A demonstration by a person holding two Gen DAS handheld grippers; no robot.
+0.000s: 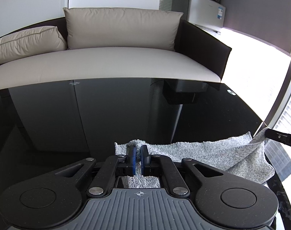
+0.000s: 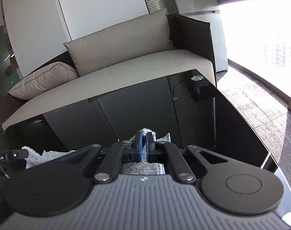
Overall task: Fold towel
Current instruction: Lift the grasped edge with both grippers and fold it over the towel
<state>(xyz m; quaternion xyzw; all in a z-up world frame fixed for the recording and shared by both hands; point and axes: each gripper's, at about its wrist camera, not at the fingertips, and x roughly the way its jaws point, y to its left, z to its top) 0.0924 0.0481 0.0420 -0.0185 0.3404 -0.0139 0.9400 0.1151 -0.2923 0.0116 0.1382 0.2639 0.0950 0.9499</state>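
Observation:
A grey terry towel [image 1: 212, 157] lies on the glossy black table [image 1: 107, 115], folded along its right side. My left gripper [image 1: 137, 150] is shut on the towel's left corner, a tuft of cloth pinched between its blue pads. At the right edge of the left wrist view the other gripper's black finger [image 1: 279, 137] holds the towel's far corner lifted. In the right wrist view my right gripper [image 2: 145, 140] is shut on the towel [image 2: 145, 167], with cloth bunched above and under the jaws. The left gripper's finger [image 2: 11, 155] shows at the far left.
A beige sofa [image 1: 107, 65] with two cushions stands just behind the table's far edge. A small fridge with a microwave [image 1: 203, 7] on top is at the back right. A bright window [image 2: 260, 38] and carpeted floor [image 2: 260, 103] lie to the right of the table.

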